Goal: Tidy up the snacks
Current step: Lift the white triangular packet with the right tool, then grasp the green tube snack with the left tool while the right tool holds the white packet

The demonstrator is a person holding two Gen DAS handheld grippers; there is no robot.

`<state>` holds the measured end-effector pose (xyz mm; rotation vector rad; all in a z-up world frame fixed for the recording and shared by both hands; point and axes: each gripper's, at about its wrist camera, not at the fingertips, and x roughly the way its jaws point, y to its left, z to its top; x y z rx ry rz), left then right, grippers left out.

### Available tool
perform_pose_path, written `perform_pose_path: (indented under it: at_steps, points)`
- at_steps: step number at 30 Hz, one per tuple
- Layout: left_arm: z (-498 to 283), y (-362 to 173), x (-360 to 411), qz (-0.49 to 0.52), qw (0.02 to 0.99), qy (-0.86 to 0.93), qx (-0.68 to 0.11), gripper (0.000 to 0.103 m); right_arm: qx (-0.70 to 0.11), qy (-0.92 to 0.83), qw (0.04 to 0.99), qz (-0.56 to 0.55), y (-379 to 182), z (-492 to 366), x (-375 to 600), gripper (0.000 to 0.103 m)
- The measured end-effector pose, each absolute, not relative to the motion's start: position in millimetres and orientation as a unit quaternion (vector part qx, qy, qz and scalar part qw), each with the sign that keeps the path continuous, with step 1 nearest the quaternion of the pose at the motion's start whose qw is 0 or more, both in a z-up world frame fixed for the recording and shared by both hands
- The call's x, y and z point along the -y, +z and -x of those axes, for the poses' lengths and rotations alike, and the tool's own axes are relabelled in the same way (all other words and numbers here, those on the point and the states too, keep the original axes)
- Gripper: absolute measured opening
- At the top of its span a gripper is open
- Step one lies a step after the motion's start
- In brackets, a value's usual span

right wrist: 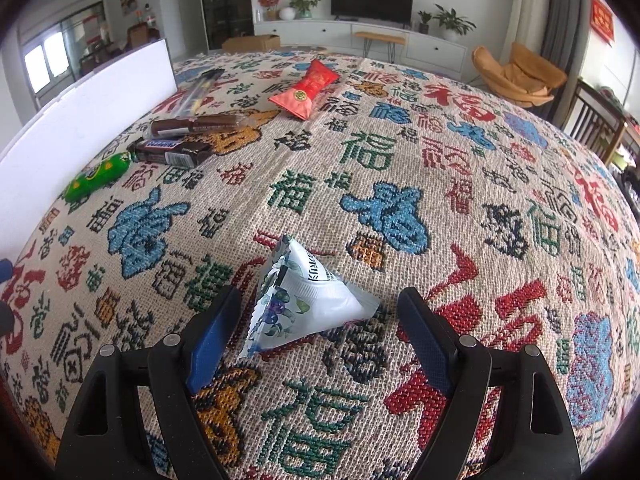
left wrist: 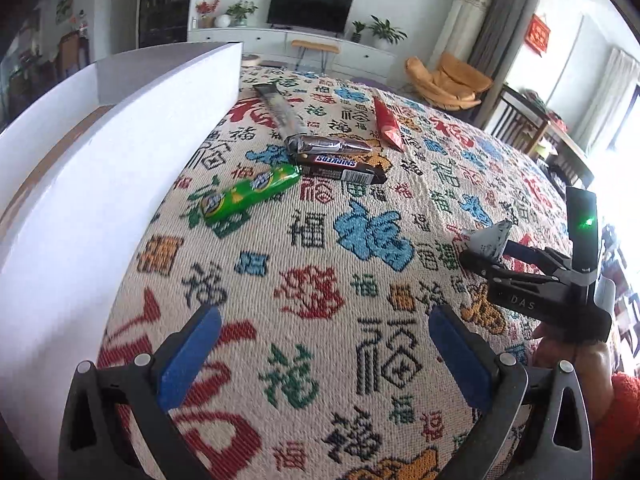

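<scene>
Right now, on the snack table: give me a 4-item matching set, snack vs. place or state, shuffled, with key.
Items:
1. white pyramid pouch
2. green roll pack
3. Snickers bar
4. red packet

Places:
A. nearest the white box
B. farthest back, alone
C. between the open right gripper fingers
D. next to the green pack, under a brown bar

Pairs: 1-C, 2-A, 3-D, 4-B

left gripper [left wrist: 324,344] jaws spread, empty above patterned cloth [left wrist: 320,272].
</scene>
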<state>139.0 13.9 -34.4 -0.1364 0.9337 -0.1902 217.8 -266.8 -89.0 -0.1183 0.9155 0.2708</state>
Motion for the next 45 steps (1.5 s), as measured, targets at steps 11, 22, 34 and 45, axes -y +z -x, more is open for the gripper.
perform_pose_path:
  at_steps: [11, 22, 34, 45]
  points:
    - [-265, -43, -24, -0.012, 0.858, -0.074, -0.508, 0.098, -0.44, 0.13, 0.887, 0.057, -89, -218, 267, 0.083]
    - [-233, -60, -34, 0.021, 0.845, -0.099, -0.524, 0.023, -0.44, 0.13, 0.887, 0.057, -89, -217, 267, 0.083]
    - [-190, -60, -6, -0.019, 0.864, -0.06, -0.499, 0.071, -0.44, 0.139, 0.886, 0.048, -89, -218, 268, 0.085]
    - [-150, -58, -21, 0.05, 0.863, -0.082, -0.497, 0.023, -0.443, 0.216, 0.867, 0.07, -71, -202, 280, 0.083]
